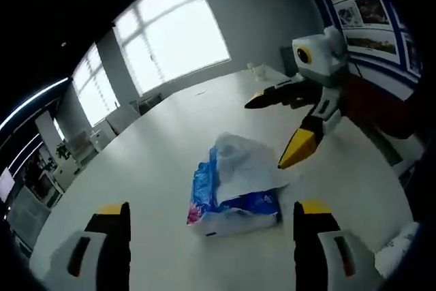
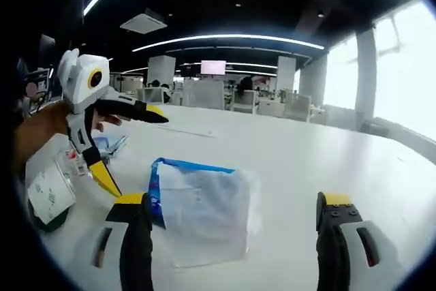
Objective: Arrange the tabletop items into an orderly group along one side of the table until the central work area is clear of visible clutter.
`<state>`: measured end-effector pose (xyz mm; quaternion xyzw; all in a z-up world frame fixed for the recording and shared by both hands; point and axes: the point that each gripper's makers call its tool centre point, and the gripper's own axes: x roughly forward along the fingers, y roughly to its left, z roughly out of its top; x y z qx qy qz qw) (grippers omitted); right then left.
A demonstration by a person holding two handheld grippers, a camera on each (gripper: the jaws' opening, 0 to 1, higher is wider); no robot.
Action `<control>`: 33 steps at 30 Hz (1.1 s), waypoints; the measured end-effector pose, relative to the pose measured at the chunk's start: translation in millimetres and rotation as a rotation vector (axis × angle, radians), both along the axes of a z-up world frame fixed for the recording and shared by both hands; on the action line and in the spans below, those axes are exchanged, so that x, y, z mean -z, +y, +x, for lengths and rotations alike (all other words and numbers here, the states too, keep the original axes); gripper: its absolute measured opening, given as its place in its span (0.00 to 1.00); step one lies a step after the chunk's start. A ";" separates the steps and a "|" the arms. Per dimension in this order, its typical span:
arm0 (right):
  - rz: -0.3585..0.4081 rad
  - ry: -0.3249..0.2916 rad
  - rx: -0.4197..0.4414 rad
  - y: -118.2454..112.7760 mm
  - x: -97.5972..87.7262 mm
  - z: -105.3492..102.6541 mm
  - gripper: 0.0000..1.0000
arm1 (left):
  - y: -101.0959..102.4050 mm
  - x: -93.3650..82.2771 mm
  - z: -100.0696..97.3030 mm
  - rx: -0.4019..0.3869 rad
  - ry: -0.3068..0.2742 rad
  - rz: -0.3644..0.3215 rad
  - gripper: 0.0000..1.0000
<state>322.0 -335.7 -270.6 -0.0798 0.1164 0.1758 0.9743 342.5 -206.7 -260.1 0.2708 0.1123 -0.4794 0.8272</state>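
Left gripper (image 1: 211, 247) and right gripper (image 2: 231, 236), both jaws spread wide, nothing between them.

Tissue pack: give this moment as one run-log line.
tissue pack lying on white table, ungrasped | left gripper open, short of it | right gripper open, pack between its fingers

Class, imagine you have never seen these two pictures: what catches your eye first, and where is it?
First comes the blue and white plastic packet lying on the white table, straight ahead of both grippers. The left gripper is open in front of it, and so is the right gripper, which in the left gripper view comes in from the right with a yellow tip just above the packet. Bright windows fill the background.
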 end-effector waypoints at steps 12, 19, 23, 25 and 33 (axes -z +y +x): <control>0.005 0.004 0.010 -4.0 -1.5 -3.8 1.00 | 9.4 -7.1 5.2 -0.054 -0.001 -0.035 1.00; 0.007 -0.002 0.015 -5.4 -5.7 -5.5 1.00 | 16.3 -13.4 7.8 -0.076 -0.005 -0.044 1.00; 0.006 -0.007 0.014 -4.9 -8.2 -6.7 1.00 | 20.3 -14.9 8.4 -0.084 -0.003 -0.049 1.00; 0.006 -0.010 0.013 -3.9 -9.2 -7.6 1.00 | 21.4 -14.7 6.4 -0.088 -0.004 -0.048 1.00; 0.007 -0.020 0.006 2.4 -13.6 -10.3 1.00 | 32.4 -15.2 6.4 -0.107 -0.004 -0.049 1.00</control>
